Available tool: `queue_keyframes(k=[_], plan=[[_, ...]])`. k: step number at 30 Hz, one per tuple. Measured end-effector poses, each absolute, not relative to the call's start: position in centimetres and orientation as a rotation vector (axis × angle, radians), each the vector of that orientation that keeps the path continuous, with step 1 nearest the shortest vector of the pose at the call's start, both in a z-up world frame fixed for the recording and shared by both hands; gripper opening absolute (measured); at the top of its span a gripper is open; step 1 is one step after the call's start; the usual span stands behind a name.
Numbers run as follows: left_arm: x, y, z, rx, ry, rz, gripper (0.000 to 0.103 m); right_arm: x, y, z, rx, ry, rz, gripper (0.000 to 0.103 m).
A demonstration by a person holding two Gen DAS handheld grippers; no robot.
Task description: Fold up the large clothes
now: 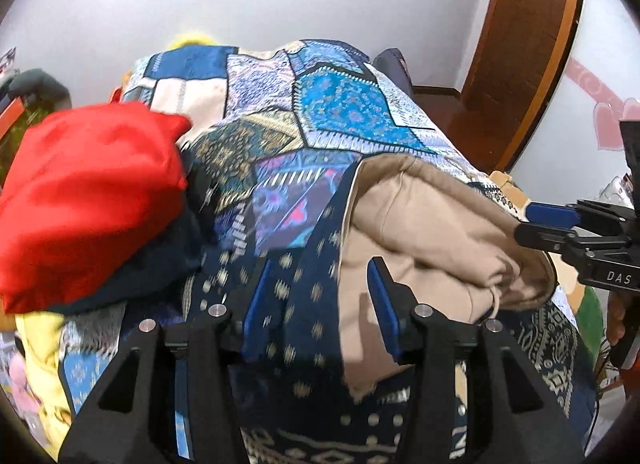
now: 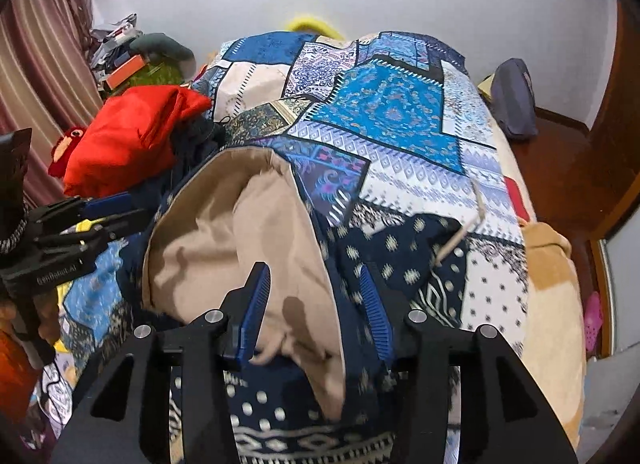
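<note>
A tan garment [image 1: 432,224] lies bunched on the patchwork bed cover [image 1: 340,112], at the near end of the bed. It also shows in the right wrist view [image 2: 232,232]. My left gripper [image 1: 318,296] is open, its jaws wide apart just above the cover at the garment's left edge. My right gripper [image 2: 314,296] is open, its jaws straddling the garment's right edge. A tan drawstring [image 2: 464,232] trails over the cover to the right. The right gripper shows at the right in the left wrist view [image 1: 536,220], the left gripper at the left in the right wrist view [image 2: 116,208].
A folded red garment [image 1: 92,200] lies on the bed's left side, over dark clothes; it also shows in the right wrist view [image 2: 132,136]. A grey pouch [image 2: 516,96] sits at the far right bed edge. A wooden door [image 1: 524,48] stands to the right. Clutter [image 2: 120,56] is piled far left.
</note>
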State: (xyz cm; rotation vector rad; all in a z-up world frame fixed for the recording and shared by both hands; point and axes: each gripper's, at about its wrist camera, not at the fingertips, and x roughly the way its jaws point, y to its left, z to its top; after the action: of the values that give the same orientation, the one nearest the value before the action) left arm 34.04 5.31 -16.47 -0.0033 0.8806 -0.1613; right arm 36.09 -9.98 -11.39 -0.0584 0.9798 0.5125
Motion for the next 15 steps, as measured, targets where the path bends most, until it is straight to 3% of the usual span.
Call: queue_keyframes(k=[13, 15], plan=[[39.8, 4.0, -19.5, 0.008, 0.901, -0.186, 0.048, 40.0, -7.9, -14.3, -0.042, 1.009, 0.556, 0.043], [40.1, 4.0, -19.8, 0.001, 0.898, -0.190, 0.041, 40.3, -7.8, -14.6, -0.027, 1.006, 0.564, 0.043]])
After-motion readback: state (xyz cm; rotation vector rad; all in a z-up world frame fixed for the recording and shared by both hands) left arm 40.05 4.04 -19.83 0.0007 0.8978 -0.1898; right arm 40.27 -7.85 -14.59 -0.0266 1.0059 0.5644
